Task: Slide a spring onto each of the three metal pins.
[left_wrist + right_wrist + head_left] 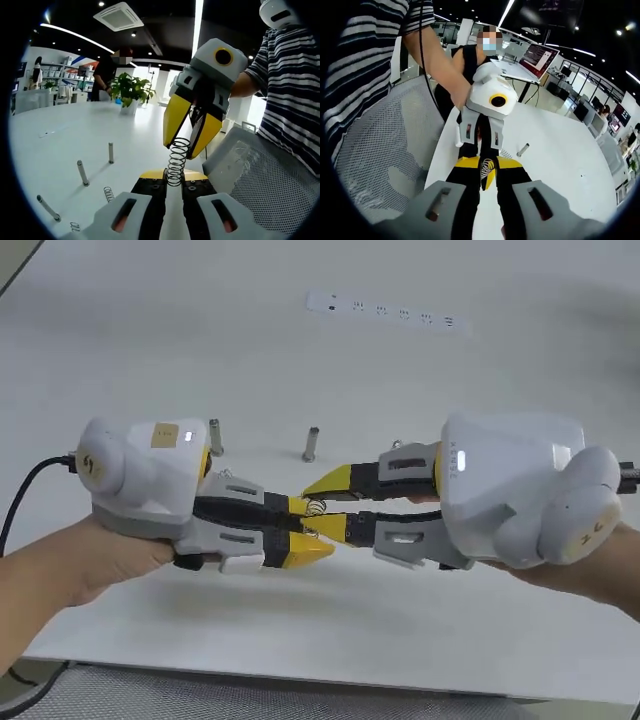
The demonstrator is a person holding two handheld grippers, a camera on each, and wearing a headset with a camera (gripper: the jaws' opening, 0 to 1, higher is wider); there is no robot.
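Above the white table (330, 360) my two grippers meet tip to tip. One steel spring (176, 161) runs between them. My left gripper (170, 176) (300, 528) is shut on its near end. The right gripper (486, 164) (322, 506) comes in from the right (181, 147) and its yellow fingers close on the spring's other end (486, 170). Three metal pins stand bare on the table: one (111, 152), a second (82, 172) and a third (48, 208). Two loose springs (108, 194) (75, 226) lie near them. Two of the pins (215, 437) (311, 443) show behind the grippers.
A white power strip (388, 312) lies at the far side of the table. A mesh chair (250, 175) stands beside the table's near edge. A person in a striped shirt (290, 75) holds the grippers; another person stands far behind, near a potted plant (129, 90).
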